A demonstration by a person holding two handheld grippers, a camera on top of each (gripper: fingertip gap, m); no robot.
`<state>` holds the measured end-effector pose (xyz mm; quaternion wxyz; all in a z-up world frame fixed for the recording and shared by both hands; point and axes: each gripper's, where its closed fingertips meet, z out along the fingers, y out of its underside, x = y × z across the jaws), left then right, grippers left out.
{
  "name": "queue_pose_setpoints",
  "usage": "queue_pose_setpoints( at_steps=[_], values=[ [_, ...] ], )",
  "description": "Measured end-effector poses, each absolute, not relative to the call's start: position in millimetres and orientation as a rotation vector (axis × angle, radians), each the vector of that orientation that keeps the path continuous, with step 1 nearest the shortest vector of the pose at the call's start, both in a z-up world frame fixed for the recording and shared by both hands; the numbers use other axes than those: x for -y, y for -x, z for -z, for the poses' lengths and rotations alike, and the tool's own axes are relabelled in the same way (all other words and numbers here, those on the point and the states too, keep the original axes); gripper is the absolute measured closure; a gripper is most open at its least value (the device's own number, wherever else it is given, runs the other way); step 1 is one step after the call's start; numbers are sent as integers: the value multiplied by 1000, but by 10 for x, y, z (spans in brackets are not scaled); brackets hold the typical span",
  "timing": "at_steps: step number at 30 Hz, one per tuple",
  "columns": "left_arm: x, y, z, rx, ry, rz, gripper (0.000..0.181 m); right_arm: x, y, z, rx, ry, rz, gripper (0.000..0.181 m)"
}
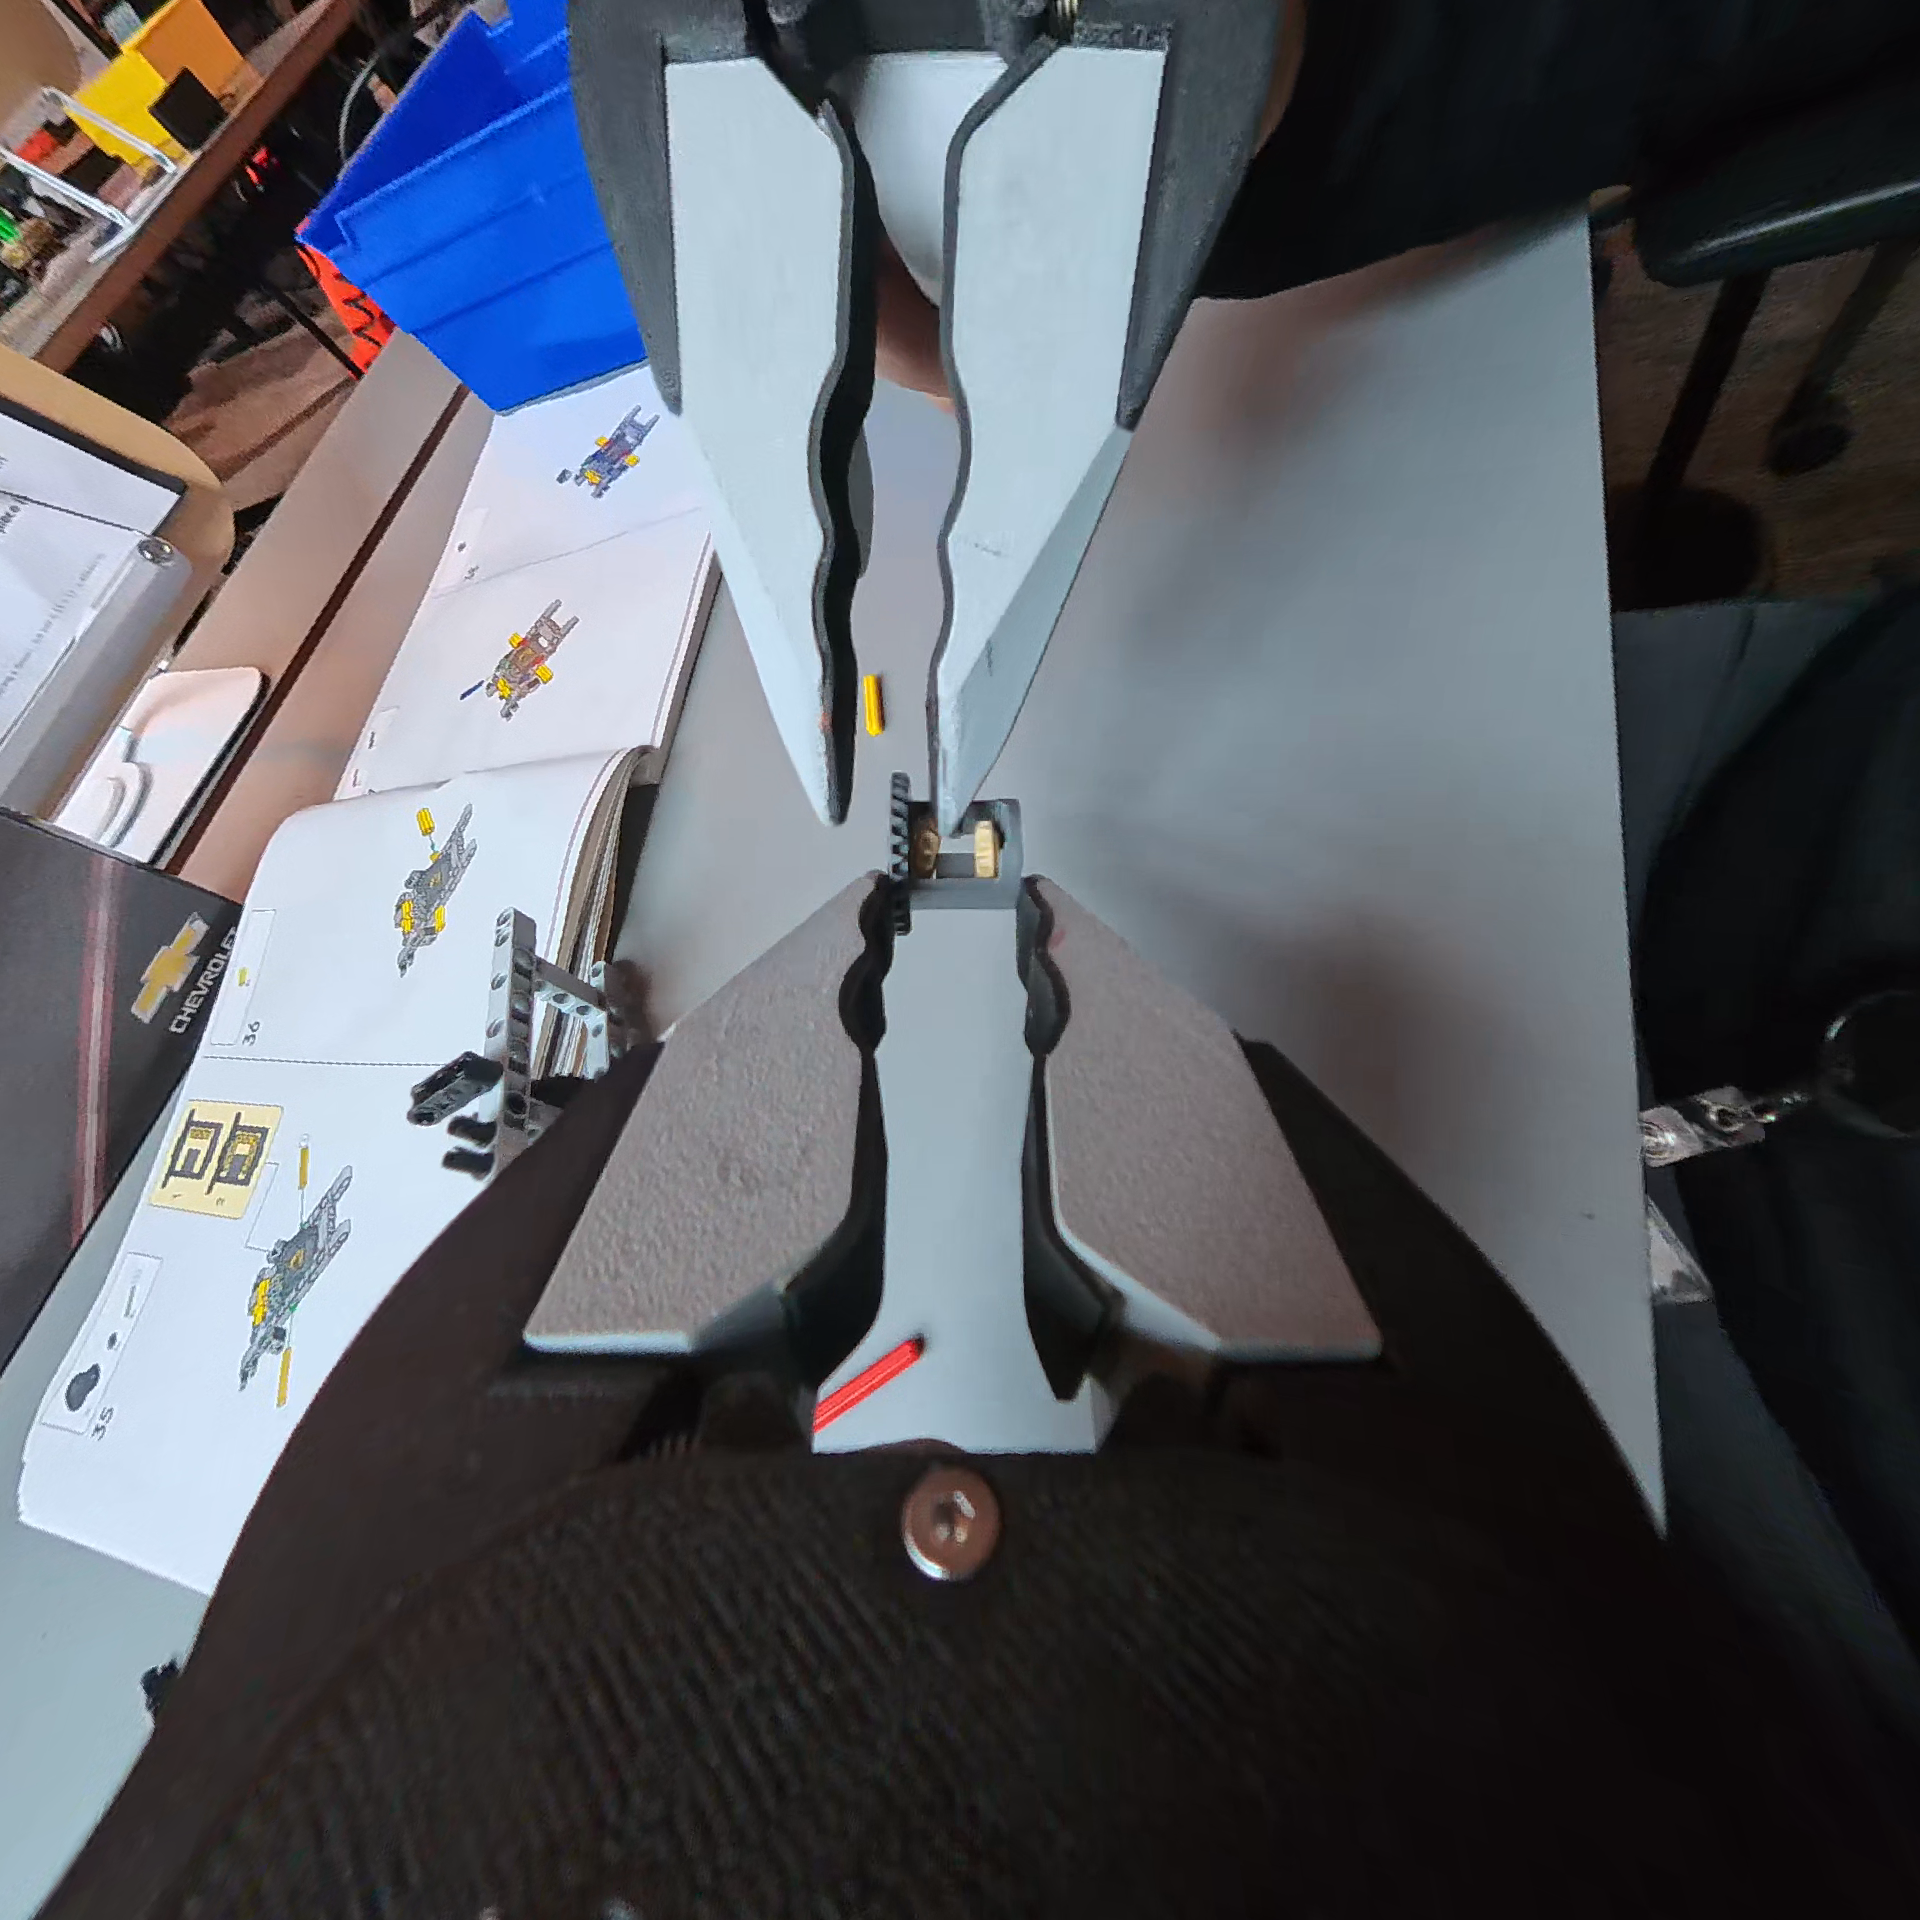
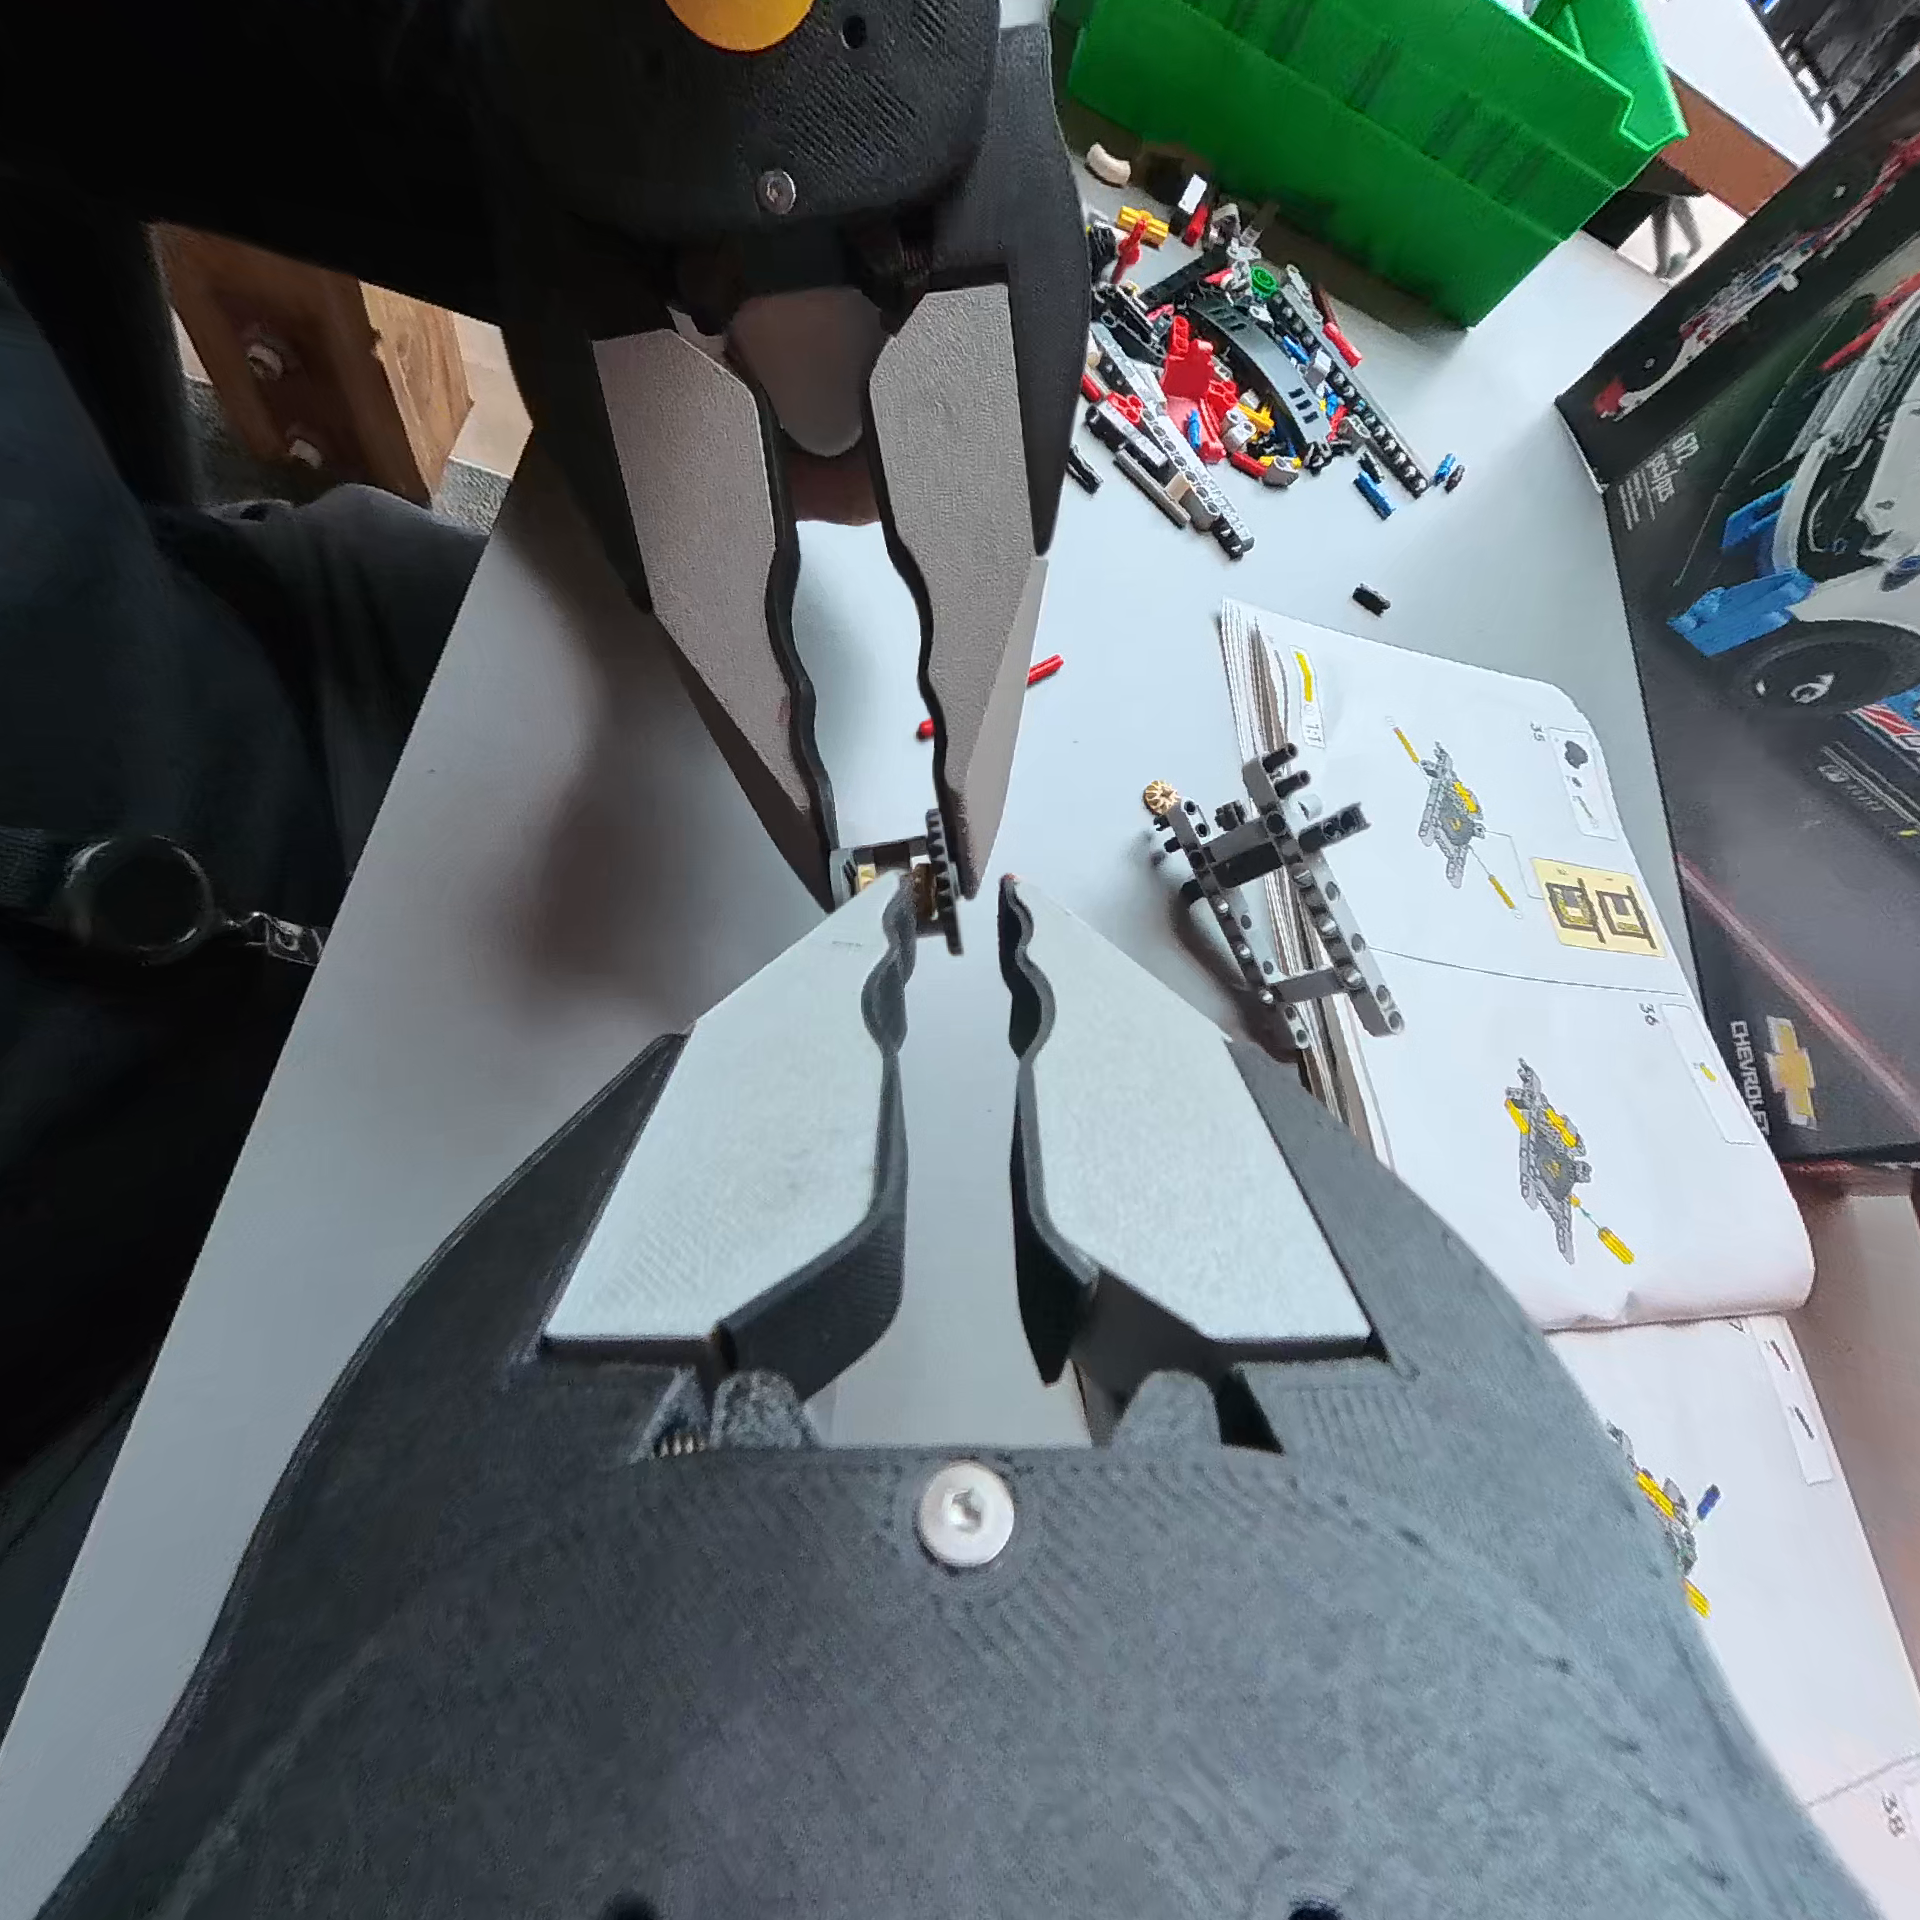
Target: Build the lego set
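Note:
My left gripper (image 1: 951,899) is shut on a small grey gear housing (image 1: 982,896) that carries a black gear (image 1: 896,831) and tan gears (image 1: 982,844). It holds it above the grey table (image 1: 1299,727). My right gripper (image 2: 953,899) faces it tip to tip and is open. Its jaws straddle the black gear (image 2: 943,883), and one fingertip (image 2: 896,914) touches the tan gear. The left gripper (image 2: 902,878) comes in from the top of the right wrist view. The right gripper (image 1: 885,816) comes in from the top of the left wrist view.
A dark grey beam frame (image 2: 1278,894) lies on the open instruction booklet (image 2: 1558,1039). A yellow axle (image 1: 871,704) and a red axle (image 1: 868,1382) lie on the table. A pile of loose pieces (image 2: 1226,364), green bins (image 2: 1351,135), blue bins (image 1: 488,239) and the set's box (image 2: 1787,623) surround the work area. My left and right fingertips are right by each other.

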<state>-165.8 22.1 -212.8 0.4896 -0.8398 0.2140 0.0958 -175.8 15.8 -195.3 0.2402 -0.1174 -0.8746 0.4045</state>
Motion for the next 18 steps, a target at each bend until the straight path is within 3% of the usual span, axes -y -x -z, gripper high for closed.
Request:
queue_pose_setpoints(
  at_steps=[18],
  values=[
    [-207,1712,2233,-497,2061,-169,161,-142,1807,2113,2408,257,-968,176]
  ],
)
